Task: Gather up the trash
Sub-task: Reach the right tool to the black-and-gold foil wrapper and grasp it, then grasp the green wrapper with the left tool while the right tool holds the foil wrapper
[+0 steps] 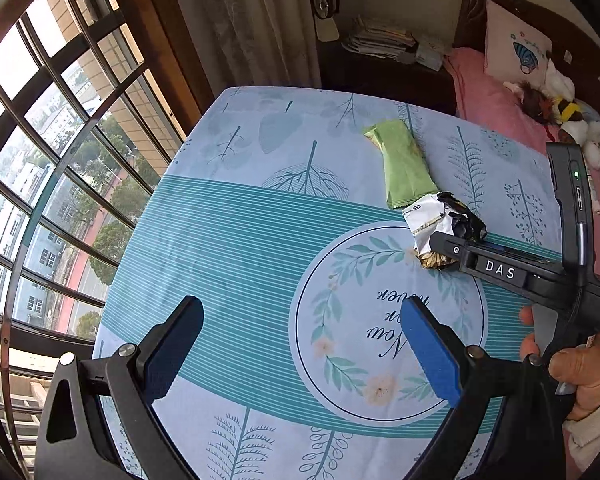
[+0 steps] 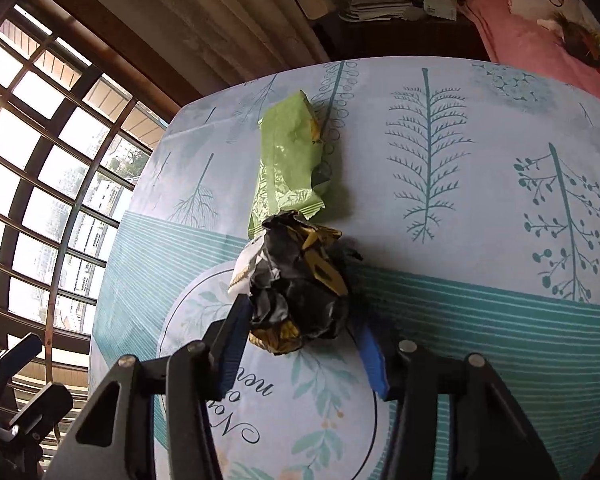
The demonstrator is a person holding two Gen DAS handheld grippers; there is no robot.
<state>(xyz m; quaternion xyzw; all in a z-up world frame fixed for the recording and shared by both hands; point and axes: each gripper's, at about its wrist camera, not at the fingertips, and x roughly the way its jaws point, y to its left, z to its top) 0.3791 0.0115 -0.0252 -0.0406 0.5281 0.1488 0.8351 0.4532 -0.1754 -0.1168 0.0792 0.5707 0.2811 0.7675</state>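
Right gripper [image 2: 300, 344] sits low over the tabletop [image 2: 480, 320], its blue pads straddling the crumpled black-and-gold wrapper [image 2: 300, 284], left pad touching, right pad apparently just clear, so no firm grip yet. We're at the first grab; next, squeeze and lift. The wad has no clear axis; the green wrapper [image 2: 288, 168] touching it runs lengthwise away toward the far edge, while the left gripper [image 1: 300, 352] hangs open and empty.

Bench cloth [image 1: 236, 240]: pale blue, printed with teal trees and leaves, a band of teal and white stripes, and a white circle with a leafy wreath and dark script.
Flat wrapper [image 2: 288, 160]: light green.
Crumpled wrapper [image 2: 296, 280]: black, gold and white.
Right hand-held gripper [image 2: 300, 344]: black frame, blue pads.
Left hand-held gripper [image 1: 304, 344]: black frame, blue pads.
Bedsheet [image 1: 484, 100]: pink.
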